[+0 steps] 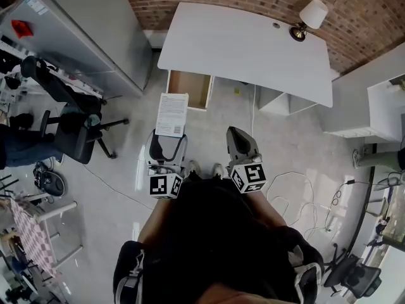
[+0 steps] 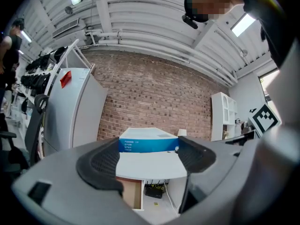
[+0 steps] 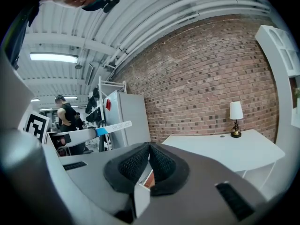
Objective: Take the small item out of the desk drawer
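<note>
My left gripper (image 1: 169,138) is shut on a flat white and blue box (image 1: 172,114), which sticks out forward from the jaws. In the left gripper view the box (image 2: 147,142) sits between the two dark pads (image 2: 101,163). It is held in the air in front of the white desk (image 1: 247,46). The desk drawer (image 1: 188,87) stands pulled out, and its wooden inside looks bare. My right gripper (image 1: 235,133) is shut with nothing in it; its pads (image 3: 136,162) press together. From the right gripper view the box (image 3: 112,126) shows at the left.
A small lamp (image 1: 308,19) stands on the desk's far right corner. A black office chair (image 1: 76,128) and a grey cabinet (image 1: 88,30) are to the left. White shelving (image 1: 380,106) stands at the right. Cables (image 1: 291,195) lie on the floor.
</note>
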Available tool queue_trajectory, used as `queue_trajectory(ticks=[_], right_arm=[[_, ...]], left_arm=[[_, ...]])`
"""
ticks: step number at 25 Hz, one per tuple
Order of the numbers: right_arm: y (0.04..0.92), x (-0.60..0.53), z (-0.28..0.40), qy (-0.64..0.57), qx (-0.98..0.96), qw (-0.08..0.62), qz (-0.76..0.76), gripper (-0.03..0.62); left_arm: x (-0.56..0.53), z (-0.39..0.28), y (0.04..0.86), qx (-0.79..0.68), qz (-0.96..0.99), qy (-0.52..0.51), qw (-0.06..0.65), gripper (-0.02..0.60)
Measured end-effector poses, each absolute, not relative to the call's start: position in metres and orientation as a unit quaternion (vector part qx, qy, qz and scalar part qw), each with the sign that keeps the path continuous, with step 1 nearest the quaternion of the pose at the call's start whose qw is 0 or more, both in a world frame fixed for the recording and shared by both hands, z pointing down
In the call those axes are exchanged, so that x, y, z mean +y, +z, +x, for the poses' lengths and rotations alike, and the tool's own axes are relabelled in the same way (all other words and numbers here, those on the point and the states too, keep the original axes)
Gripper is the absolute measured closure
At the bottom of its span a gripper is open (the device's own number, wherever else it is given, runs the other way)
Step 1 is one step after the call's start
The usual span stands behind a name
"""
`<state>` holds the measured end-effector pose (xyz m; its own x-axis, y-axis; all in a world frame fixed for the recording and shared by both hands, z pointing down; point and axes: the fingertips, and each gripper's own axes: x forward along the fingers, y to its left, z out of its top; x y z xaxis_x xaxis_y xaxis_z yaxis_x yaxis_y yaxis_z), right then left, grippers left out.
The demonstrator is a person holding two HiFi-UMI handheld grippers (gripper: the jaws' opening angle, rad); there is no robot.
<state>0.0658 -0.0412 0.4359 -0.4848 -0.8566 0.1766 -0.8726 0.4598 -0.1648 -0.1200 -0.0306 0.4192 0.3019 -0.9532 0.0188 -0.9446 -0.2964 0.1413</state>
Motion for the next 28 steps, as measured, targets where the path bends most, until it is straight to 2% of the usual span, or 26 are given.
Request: queue_trajectory(ticks=[28], right_arm=[[0.433,-0.027,0.063,0.110,-0.851,0.041,0.511,0.568]], left_arm=[[-0.022,-0.123,0.419,-0.590,0.804,-0.038,0.066,0.189]])
